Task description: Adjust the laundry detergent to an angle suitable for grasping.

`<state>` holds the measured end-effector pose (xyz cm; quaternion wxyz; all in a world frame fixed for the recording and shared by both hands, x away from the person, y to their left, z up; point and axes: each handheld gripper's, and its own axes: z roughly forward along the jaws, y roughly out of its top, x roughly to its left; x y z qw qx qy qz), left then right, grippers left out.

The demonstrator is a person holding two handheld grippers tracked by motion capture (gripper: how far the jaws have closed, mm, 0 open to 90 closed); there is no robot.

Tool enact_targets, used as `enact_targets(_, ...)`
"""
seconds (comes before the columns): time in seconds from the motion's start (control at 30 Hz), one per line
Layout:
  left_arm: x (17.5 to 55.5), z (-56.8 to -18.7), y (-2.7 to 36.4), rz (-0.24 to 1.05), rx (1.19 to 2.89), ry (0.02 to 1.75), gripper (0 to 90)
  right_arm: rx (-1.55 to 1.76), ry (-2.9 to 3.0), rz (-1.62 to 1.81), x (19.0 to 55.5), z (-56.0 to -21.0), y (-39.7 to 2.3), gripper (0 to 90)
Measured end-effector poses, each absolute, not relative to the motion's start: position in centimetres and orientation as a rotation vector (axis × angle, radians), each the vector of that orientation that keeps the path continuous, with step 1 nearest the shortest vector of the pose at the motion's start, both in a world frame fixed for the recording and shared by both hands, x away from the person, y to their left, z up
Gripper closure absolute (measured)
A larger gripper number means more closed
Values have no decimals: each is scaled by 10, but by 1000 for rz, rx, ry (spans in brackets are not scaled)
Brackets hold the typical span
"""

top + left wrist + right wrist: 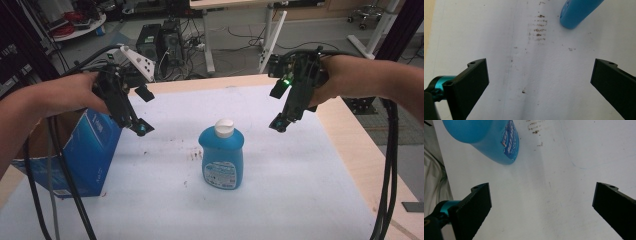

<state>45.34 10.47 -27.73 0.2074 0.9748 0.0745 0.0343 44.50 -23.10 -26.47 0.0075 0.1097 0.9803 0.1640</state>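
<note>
**Bottle upright between two open claws, untouched**

The blue bottle stands upright mid-table, white cap on top, long axis vertical. My left gripper hangs to its left and above; my right gripper hangs to its right and above. Both have jaws spread wide, holding nothing. Both stand about equally near, clear of contact.

Surface: a white sheet over the table, brown specks near the bottle's base. A blue carton sits at the left edge. Beyond: desks, computer towers, loose cables.
</note>
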Motion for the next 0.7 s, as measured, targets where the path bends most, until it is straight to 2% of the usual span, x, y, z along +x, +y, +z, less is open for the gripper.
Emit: enact_targets(0.7, 454, -281, 102, 88, 2722, 204, 17, 309, 3087, 496, 453, -263, -222, 15)
